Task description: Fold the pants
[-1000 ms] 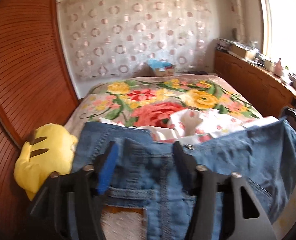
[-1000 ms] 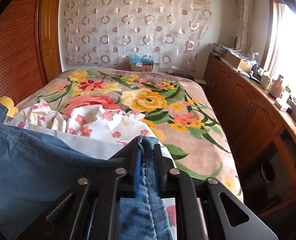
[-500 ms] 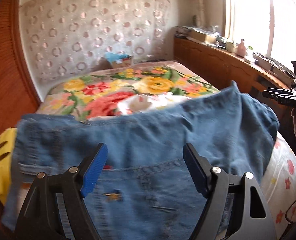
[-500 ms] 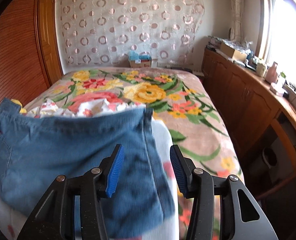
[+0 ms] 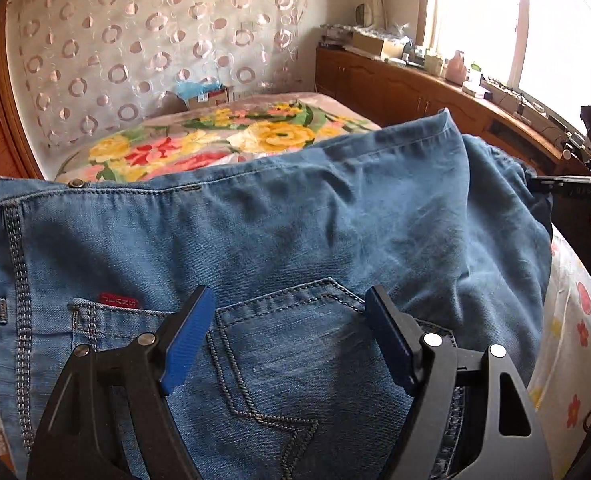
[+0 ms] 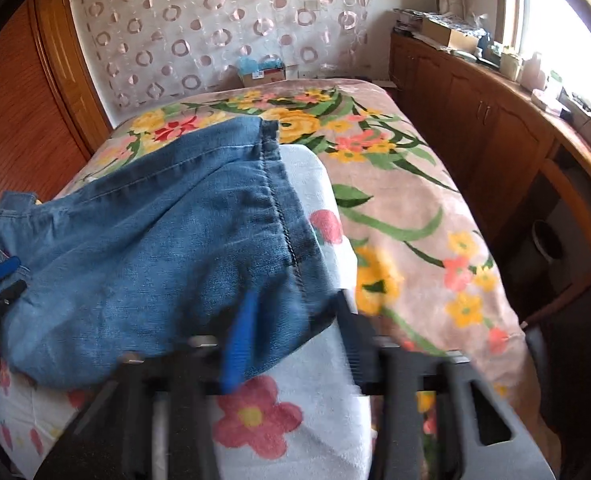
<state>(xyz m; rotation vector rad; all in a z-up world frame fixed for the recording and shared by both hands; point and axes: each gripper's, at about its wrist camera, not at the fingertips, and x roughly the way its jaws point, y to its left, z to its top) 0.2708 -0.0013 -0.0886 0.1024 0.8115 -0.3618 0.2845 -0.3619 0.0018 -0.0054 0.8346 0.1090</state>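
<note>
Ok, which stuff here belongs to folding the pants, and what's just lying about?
For the job: jeans; left tool, open; right tool, open.

Lying about: floral blanket; white flowered cloth; cardboard box.

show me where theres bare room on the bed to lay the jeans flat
Free: the floral blanket right of the jeans, running to the bed edge beside the wooden cabinets, and its far stretch toward the cardboard box. Crowded: the near left, where the jeans lie over the white flowered cloth, with both grippers open close by.
</note>
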